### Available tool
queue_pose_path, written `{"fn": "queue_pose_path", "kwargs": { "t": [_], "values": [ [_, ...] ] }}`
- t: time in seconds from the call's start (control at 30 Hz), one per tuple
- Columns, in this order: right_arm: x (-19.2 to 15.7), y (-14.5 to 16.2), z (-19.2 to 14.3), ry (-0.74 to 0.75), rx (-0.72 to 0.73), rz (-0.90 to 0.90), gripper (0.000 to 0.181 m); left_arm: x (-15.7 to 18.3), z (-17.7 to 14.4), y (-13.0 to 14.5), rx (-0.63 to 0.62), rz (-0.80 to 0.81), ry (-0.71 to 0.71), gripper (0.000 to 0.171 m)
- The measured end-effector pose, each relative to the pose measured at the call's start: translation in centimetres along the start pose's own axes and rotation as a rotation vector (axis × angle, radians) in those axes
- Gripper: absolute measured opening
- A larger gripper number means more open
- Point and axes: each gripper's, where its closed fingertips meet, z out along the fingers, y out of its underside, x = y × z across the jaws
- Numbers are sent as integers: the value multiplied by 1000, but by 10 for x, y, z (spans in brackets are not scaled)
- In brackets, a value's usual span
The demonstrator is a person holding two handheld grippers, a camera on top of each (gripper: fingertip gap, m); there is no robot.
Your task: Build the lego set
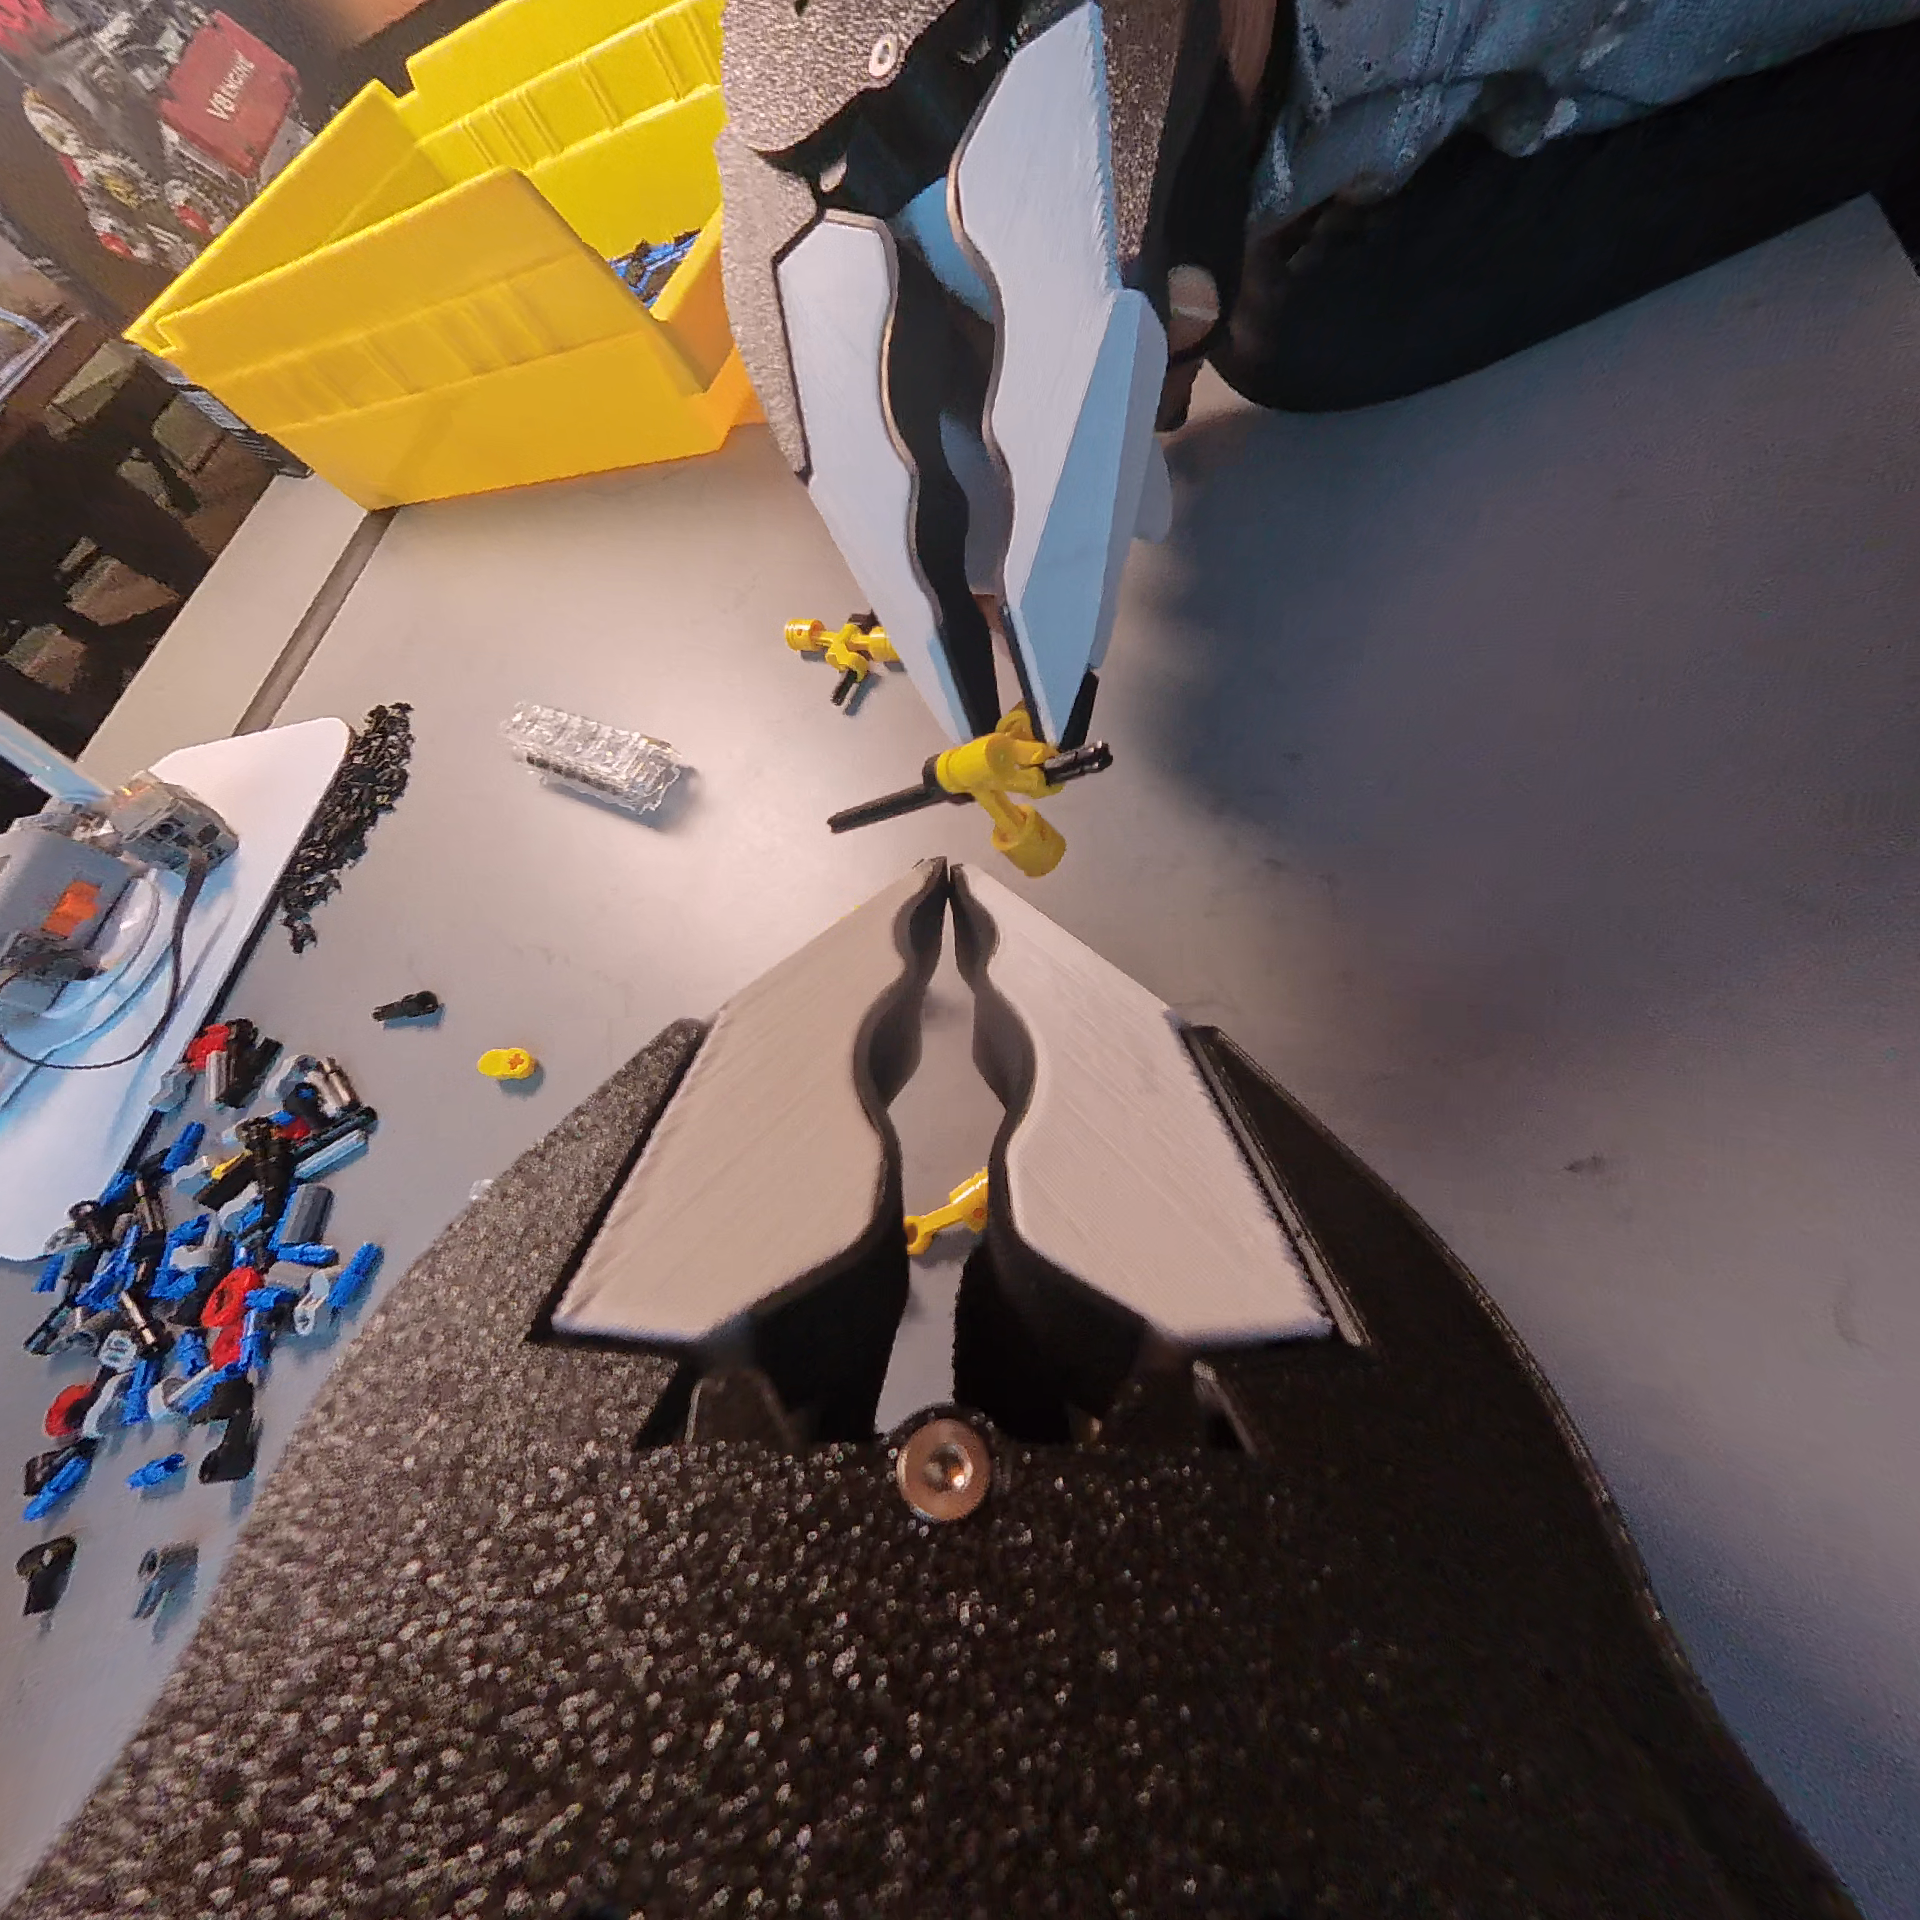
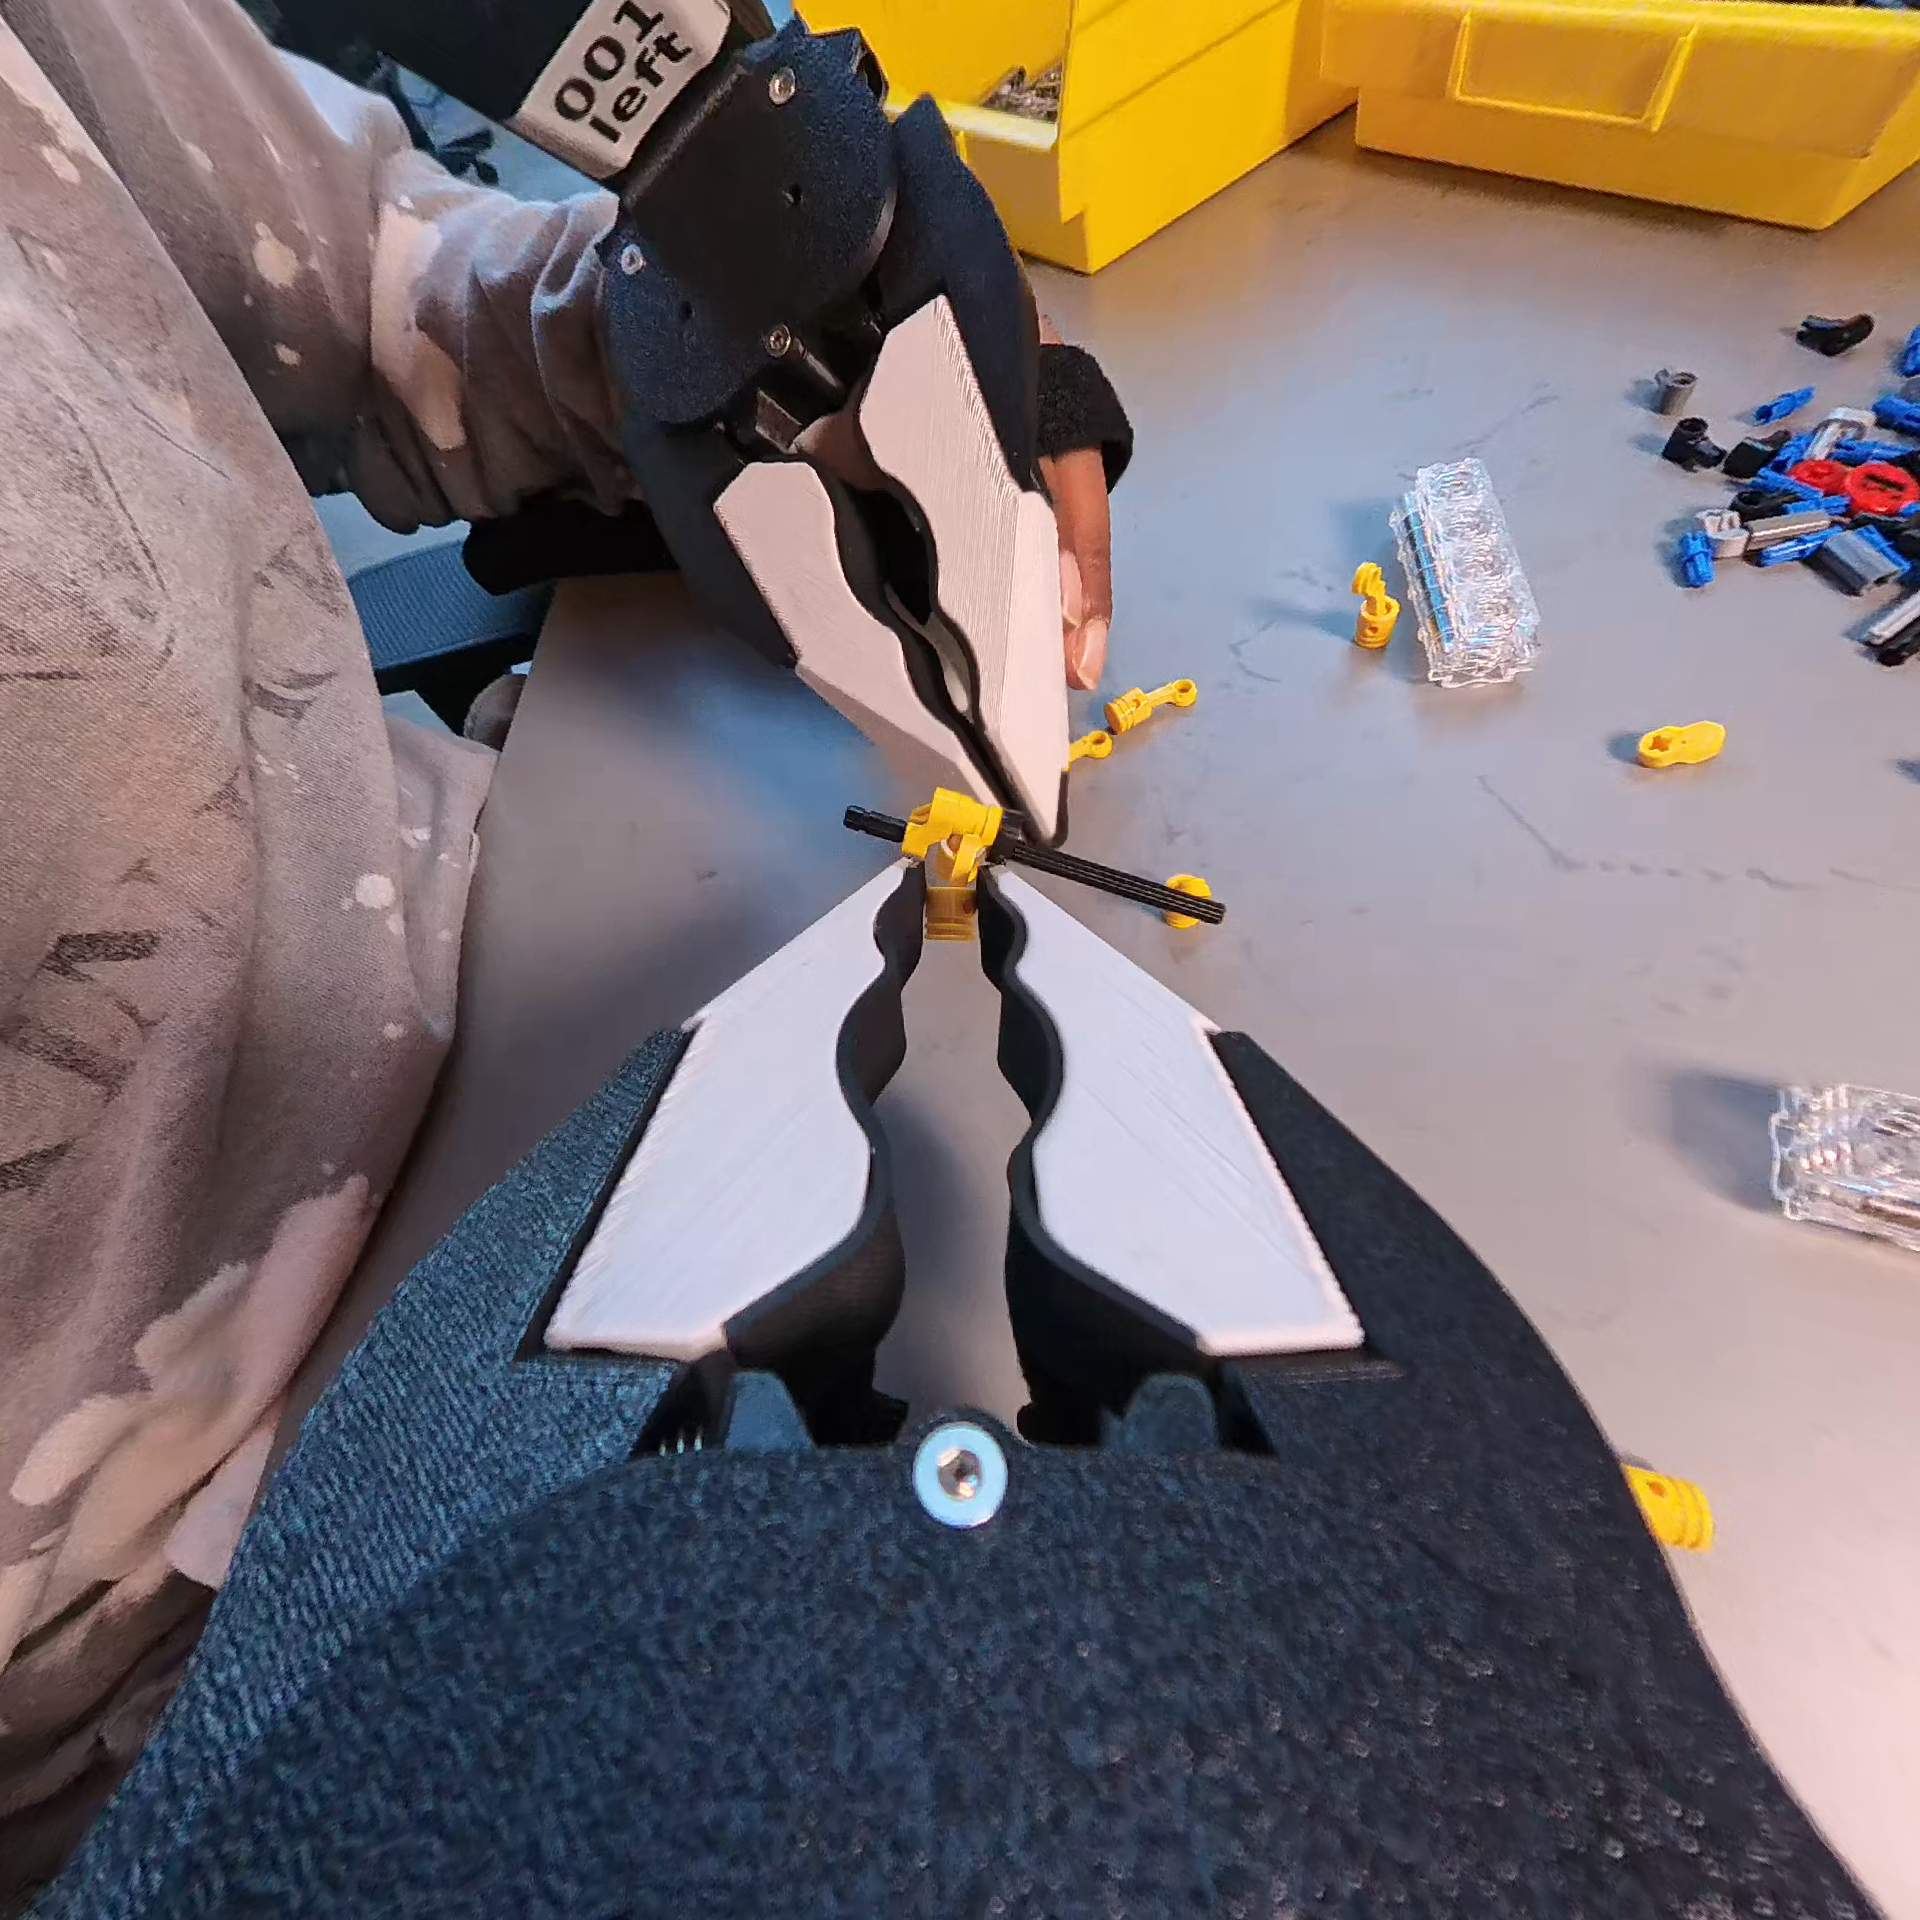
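Pinched between the right gripper's [image 2: 943, 873] tips, clear of the grey table [image 2: 1351, 935] – the yellow crank assembly [image 2: 951, 831], black axle [image 2: 1101, 868] jutting sideways. Left gripper [image 1: 948, 864] pressed together just beside the assembly – any hold there impossible to tell.

The left gripper [image 1: 945, 871] is angling down from the left with its fingers [image 1: 790, 1122] pressed together at the tips, a gloved hand [image 2: 1078, 551] lying along its side. The right gripper [image 2: 942, 873] is meeting it tip to tip just above the surface [image 2: 1351, 935], its fingers [image 2: 1132, 1132] pinching a yellow piece [image 2: 948, 920].
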Motion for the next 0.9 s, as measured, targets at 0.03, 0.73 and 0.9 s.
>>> {"fn": "queue_pose_path", "kwargs": {
  "t": [0.03,0.73,0.9],
  "values": [
    [2,-1,-2,7,8,4,10,-4,-2,0,3,0,-19,0],
    [11,-9,-2,3,76,126,10,-11,-5,-8,13,130,-133,0],
    [17,-14,-7,2,123,185,10,-15,-9,-7,18,142,-152,11]
  ]
}}
